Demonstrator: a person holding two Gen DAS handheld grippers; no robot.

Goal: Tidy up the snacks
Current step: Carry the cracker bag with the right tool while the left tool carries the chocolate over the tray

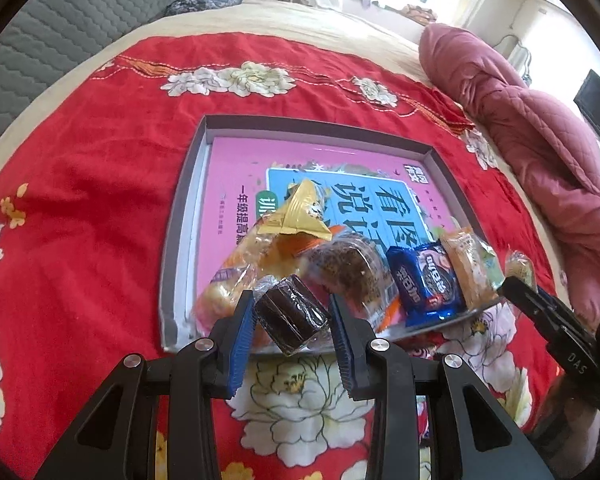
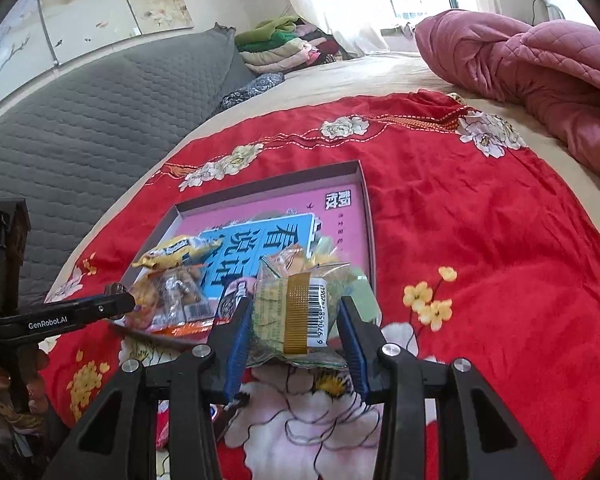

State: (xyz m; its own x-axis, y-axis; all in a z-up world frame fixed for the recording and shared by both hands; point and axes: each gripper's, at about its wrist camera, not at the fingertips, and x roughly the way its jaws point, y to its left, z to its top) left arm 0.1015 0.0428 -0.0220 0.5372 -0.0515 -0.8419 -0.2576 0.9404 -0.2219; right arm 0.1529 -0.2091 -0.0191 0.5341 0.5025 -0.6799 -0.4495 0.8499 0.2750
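A shallow grey box [image 1: 180,216] with a pink book inside lies on the red flowered cloth; it also shows in the right wrist view [image 2: 366,216]. Several wrapped snacks sit at its near edge: a yellow triangular pack [image 1: 300,216], a bread bun [image 1: 236,276], a brown cake [image 1: 348,272], a blue Oreo pack [image 1: 424,280]. My left gripper [image 1: 292,316] is shut on a dark brown wrapped cake [image 1: 290,314] above the box's near edge. My right gripper [image 2: 296,320] is shut on a green-wrapped snack [image 2: 296,312] with a barcode, at the box's near right corner.
A pink quilt [image 2: 540,72] is bunched at the right. A grey quilted headboard [image 2: 80,120] is on the left, folded clothes [image 2: 284,48] at the back. The right gripper's side shows in the left wrist view [image 1: 552,320], and the left gripper's side in the right wrist view [image 2: 60,318].
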